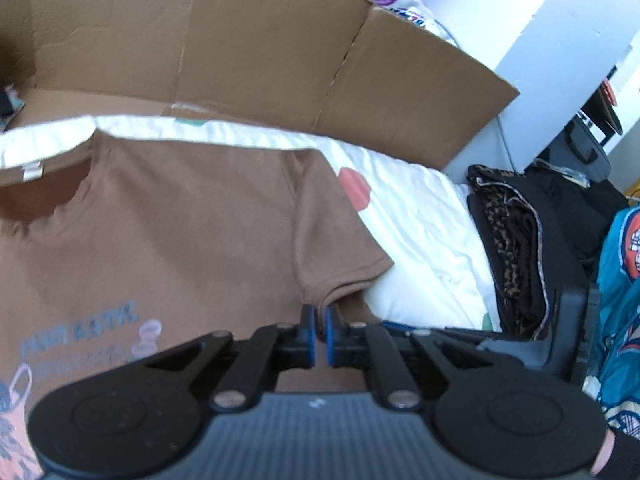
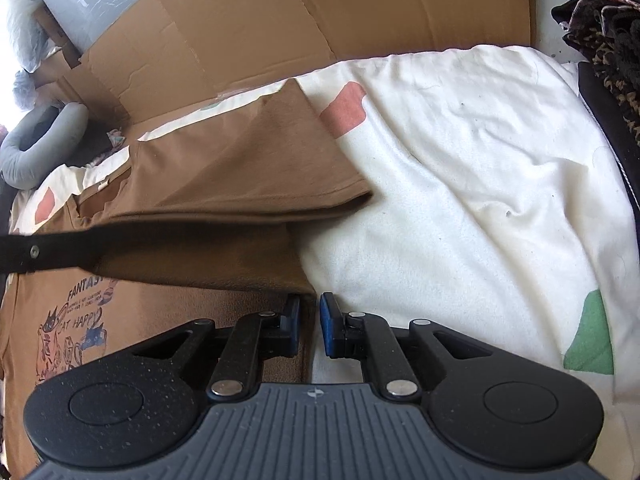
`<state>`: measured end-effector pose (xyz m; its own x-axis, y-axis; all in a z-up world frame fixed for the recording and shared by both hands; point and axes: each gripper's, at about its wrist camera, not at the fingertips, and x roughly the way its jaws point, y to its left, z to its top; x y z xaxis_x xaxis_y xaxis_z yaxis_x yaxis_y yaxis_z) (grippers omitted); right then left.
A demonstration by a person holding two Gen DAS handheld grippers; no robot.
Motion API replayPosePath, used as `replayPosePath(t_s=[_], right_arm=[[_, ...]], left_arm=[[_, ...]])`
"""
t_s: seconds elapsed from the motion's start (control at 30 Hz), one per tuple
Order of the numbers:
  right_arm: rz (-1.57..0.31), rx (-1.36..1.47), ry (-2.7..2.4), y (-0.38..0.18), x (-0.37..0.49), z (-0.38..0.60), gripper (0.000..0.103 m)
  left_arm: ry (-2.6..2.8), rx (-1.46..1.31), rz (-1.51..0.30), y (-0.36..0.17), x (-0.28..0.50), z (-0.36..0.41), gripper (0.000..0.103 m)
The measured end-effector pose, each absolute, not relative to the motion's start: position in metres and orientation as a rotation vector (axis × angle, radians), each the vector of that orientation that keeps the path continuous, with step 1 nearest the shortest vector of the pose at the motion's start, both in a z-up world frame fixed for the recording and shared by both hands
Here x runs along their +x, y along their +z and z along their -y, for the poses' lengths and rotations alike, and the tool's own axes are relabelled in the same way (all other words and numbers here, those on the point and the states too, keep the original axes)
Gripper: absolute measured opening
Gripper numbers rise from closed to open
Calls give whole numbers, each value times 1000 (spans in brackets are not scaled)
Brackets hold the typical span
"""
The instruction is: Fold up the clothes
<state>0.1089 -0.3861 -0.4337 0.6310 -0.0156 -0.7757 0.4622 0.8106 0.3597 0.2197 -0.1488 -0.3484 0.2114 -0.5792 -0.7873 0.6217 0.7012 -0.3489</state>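
On a bed covered by a rumpled white sheet with red and green patches lies a brown T-shirt, front up, its printed cartoon design toward the near left. A wall of flattened brown cardboard stands along the far edge of the bed. To the right of the sheet sits a pile of dark clothes, one leopard-patterned, with a teal printed fabric beyond it and a white cabinet at the far right. In the right wrist view a grey curved cushion lies at the far left.

The left hand-held gripper is pinched closed on the shirt's cloth just below the right sleeve, under the armpit. The right hand-held gripper is at the shirt's side edge, nearer the hem, its jaws narrowed onto that edge, where brown cloth meets white sheet.
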Motion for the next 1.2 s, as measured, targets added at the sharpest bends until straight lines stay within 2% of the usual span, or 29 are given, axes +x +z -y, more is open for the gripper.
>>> replayPosePath(t_s=[0.37,0.5,0.6,0.7,0.8,0.93,1.2], right_arm=[[-852,573,-285,-434,108,386,15],[-853,571,-284,-434,109,386,15],[-860,588,-275,-434,109,388,15],[-870,641,-269,-433,106,394,15],[-874,687,-273,-432,99,397,16],[-869,702,-285,-427,91,398,16],[-819,702,-317,-411,79,410,16]], left_arm=[[-759,87,-1182,-389,211,138,5],[-753,148,-1287,-405,211,138,7],[-760,165,-1269,-398,209,129,12],[-763,154,-1237,-387,213,125,25],[-788,175,-1163,-373,219,133,28],[-847,191,-1084,-361,223,155,38],[-979,268,-971,-359,220,208,38]])
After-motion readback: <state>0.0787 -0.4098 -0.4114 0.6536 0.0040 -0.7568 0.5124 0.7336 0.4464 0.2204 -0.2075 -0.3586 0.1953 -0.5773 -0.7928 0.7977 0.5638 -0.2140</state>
